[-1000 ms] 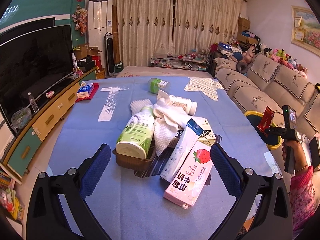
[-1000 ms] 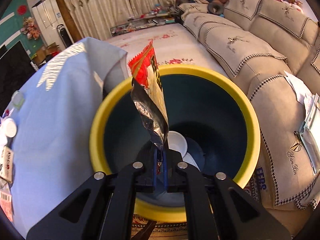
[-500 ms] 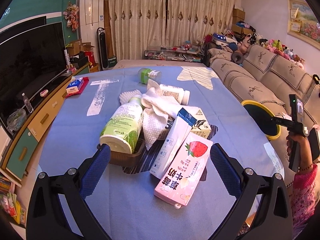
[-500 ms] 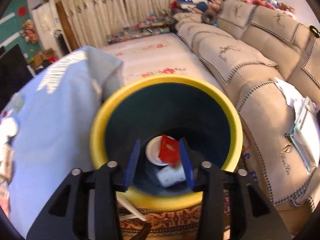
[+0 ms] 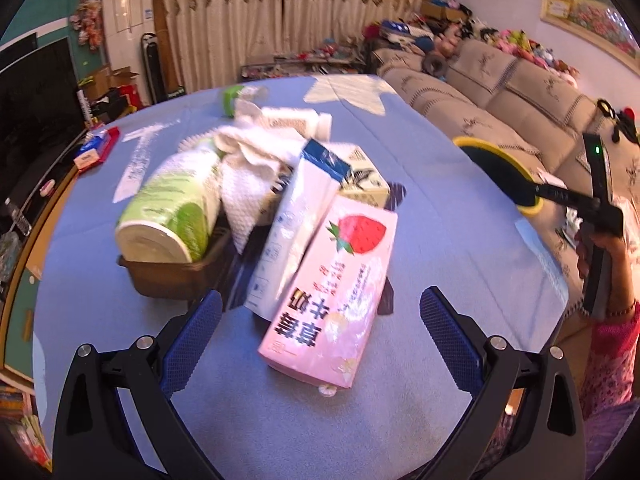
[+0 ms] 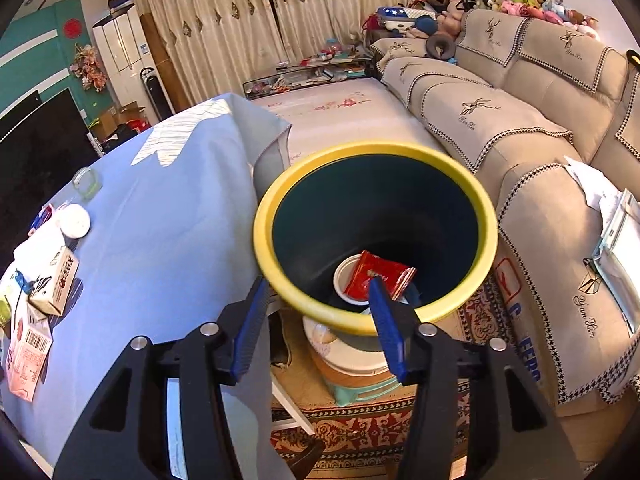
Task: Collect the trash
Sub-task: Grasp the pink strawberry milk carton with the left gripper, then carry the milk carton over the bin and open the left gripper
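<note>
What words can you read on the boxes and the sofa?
"草莓牛奶", upside down in this view: on the pink strawberry carton.
"Yan Xin" (roughly, cursive): on the sofa cover.
Red letters on the small carton: too blurred.
Barcode digits on the pink carton's end: too small.
White carton print: too small.

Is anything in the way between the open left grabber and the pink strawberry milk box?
No. The left gripper is open, and the pink strawberry milk carton lies right ahead between its fingers. Only bare blue tablecloth shows before it.
</note>
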`<state>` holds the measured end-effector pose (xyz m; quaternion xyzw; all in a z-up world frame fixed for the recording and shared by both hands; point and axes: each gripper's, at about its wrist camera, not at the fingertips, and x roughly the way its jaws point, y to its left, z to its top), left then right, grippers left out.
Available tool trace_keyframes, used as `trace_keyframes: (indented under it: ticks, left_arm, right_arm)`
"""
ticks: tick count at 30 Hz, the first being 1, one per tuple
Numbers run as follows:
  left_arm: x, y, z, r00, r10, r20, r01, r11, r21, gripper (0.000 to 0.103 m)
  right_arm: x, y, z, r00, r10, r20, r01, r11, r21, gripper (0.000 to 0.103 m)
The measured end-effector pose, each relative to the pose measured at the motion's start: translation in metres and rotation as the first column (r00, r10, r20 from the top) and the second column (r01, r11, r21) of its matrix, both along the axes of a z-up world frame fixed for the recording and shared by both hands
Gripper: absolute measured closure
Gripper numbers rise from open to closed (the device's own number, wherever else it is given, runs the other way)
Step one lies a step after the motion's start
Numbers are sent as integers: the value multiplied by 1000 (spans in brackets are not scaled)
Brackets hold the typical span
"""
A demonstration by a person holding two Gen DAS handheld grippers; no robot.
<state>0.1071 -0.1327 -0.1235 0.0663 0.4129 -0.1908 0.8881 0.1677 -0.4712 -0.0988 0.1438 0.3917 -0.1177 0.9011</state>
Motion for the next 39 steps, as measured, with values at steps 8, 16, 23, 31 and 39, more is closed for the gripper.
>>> trace_keyframes:
  ticks: [8,16,23,31,39]
  left_arm:
    - [-1,-10,-19,996,-59,-63,61,998,28,14]
    - [-17,-37,-15,974,-207,-90,206,978,-21,14]
    - [3,-45,-24,984,-62,-165,67,997,26,23]
    - [10,-45,-27,986,26,-165,-22,999,28,51]
    - [-12,-32,-17,983,-52,-174,53,999,5,53]
  right_arm:
    - [1,3,-4,1000,14,2,-14,1000,26,53]
    - [0,6,-3,1000,18,19,-19,999,50,49]
    - [2,11,-9,999,37,6,-37,997,64,49]
    - [2,13,-14,999,50,6,-51,995,83,48]
    - [-4,7,-17,999,32,10,-33,995,97,48]
